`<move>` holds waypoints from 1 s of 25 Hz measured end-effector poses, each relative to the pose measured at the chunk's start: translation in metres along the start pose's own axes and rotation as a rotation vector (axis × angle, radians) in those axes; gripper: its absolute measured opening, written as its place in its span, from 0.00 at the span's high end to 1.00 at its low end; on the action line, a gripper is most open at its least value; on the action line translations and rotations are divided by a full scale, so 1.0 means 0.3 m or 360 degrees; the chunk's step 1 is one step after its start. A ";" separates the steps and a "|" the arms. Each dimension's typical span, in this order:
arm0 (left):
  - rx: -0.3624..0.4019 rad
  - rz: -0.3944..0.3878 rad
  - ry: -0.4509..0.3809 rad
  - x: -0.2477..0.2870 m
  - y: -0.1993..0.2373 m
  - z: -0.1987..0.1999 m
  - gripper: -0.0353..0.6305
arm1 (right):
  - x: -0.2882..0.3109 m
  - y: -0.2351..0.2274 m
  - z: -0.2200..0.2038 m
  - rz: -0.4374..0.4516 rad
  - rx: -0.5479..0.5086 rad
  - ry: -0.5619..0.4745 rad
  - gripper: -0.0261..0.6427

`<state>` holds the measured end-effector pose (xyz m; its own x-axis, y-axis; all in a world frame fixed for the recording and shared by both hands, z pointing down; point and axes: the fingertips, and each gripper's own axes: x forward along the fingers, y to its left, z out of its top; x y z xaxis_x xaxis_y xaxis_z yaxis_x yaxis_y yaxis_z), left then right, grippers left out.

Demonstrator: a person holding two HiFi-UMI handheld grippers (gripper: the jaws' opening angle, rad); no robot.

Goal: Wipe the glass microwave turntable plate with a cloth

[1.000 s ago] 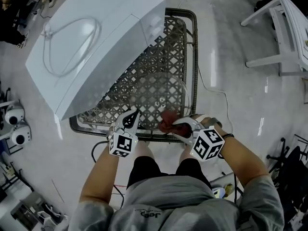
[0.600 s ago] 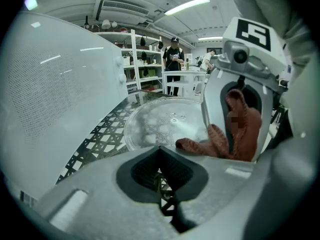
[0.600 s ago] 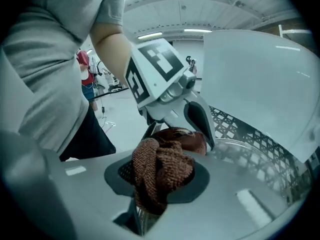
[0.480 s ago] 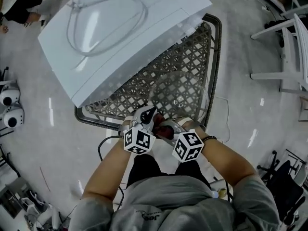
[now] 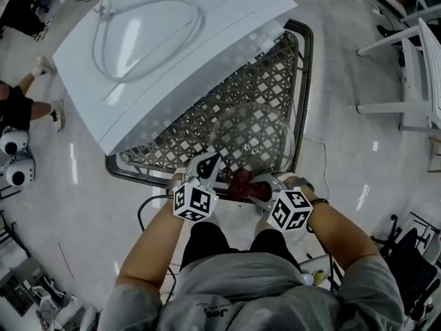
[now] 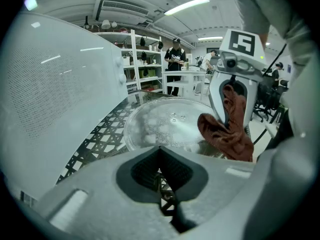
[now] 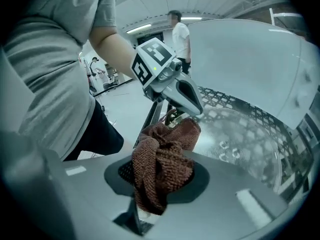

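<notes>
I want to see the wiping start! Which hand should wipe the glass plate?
Right. The right gripper has its fingers shut on the cloth, by the near edge of the glass plate; the left gripper holds no cloth.

I find the lighting bright and even, fed by ceiling strip lights (image 6: 187, 5). Glare streaks mark the polished floor (image 5: 344, 81) and the white microwave (image 5: 207, 19) top; the glass plate (image 6: 165, 126) carries a pale sheen. Both my gripper views bow heavily, corners vignetted black, near foreground soft.
</notes>
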<state>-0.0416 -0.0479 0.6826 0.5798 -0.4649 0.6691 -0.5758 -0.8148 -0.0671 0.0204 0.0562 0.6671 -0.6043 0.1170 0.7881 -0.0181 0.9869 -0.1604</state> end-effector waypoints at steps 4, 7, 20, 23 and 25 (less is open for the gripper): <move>-0.0002 0.0001 -0.0002 0.002 -0.002 0.001 0.95 | -0.095 -0.005 -0.119 -0.0080 0.0010 0.0055 0.80; 0.0005 0.0003 -0.0002 0.003 0.004 0.000 0.95 | -0.159 -0.020 -0.198 -0.0152 0.0032 0.0077 0.80; 0.0058 0.0082 0.0110 0.005 -0.007 -0.001 0.95 | -0.221 -0.018 -0.201 -0.0297 0.0127 -0.0095 0.80; 0.0081 0.0067 0.0202 0.010 -0.014 -0.004 0.95 | -0.263 -0.022 -0.154 -0.0323 0.0151 -0.0140 0.80; 0.0078 0.0046 0.0241 0.011 -0.018 -0.009 0.95 | -0.303 -0.035 -0.122 -0.0356 0.0181 -0.0174 0.80</move>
<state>-0.0382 -0.0441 0.6872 0.4676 -0.4338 0.7701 -0.5598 -0.8196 -0.1218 0.1046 0.0393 0.6191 -0.6575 -0.1212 0.7437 -0.2464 0.9673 -0.0602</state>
